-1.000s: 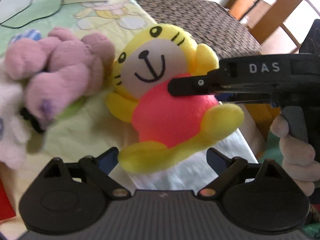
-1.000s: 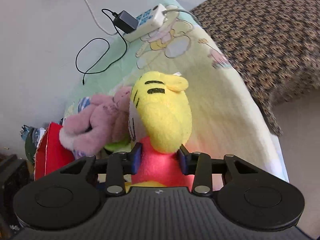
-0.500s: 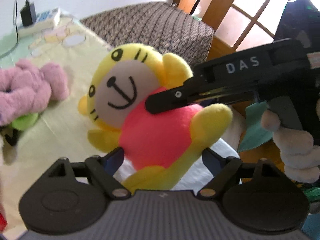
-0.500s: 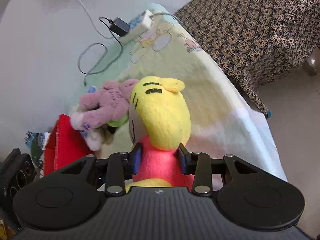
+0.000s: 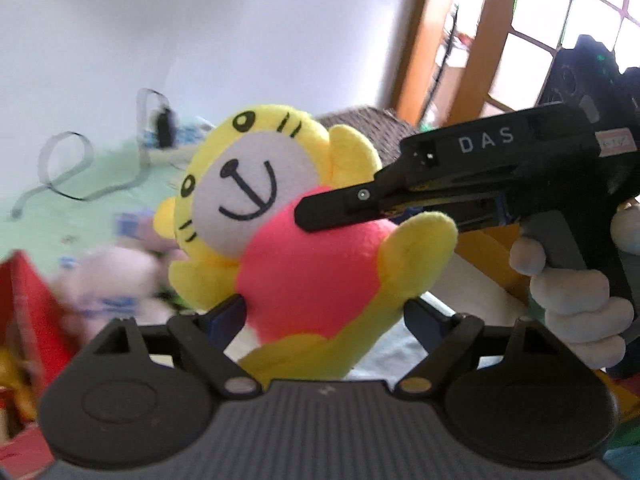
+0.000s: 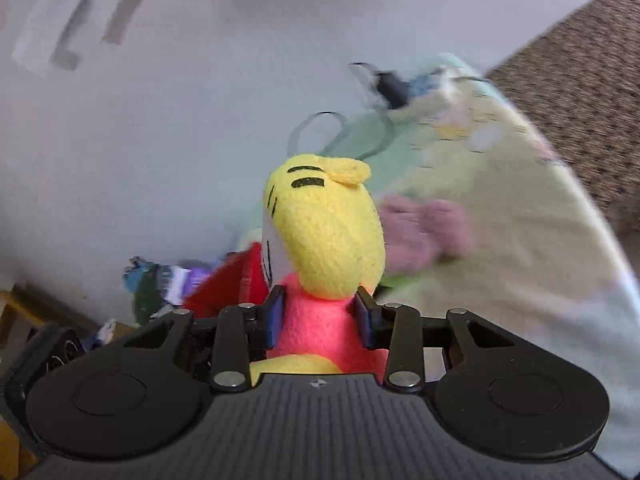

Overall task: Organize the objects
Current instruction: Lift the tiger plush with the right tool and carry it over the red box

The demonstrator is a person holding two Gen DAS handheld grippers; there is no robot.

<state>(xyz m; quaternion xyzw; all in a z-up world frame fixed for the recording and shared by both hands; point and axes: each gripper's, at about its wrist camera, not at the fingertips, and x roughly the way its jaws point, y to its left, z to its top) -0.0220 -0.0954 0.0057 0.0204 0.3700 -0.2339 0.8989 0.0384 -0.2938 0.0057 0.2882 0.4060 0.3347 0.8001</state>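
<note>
The right tool [image 6: 320,316] is pinching the plush [image 6: 324,236] by its pink belly, one pad pressing each flank, and is carrying it in the air above the bed [image 6: 520,240]. In the left view the same right tool [image 5: 316,216] is reaching in from the right, its upper finger lying across the toy's chest just under the chin. The left tool [image 5: 324,314] is standing spread, its two pads well apart on either side of the plush [image 5: 304,268] at its lower body; whether they are touching the fabric I cannot tell.

The toy is looking soft and light: the belly is bulging out around the right tool's pads, so it is giving readily under the squeeze. The fuzzy cloth should be offering good friction, and nothing about it seems fragile. The stuffed torso is probably the best place to hold, since the limp arms and tail would be letting it swing.

Beyond it, a blurred pink toy [image 6: 424,232] is lying on the bed near the middle, and a cable [image 5: 68,168] and a charger [image 6: 394,86] are lying toward the far edge by the wall. At the bed's left edge something red [image 5: 28,304], possibly a box or bag, is showing; its contents are too blurred to tell.
</note>
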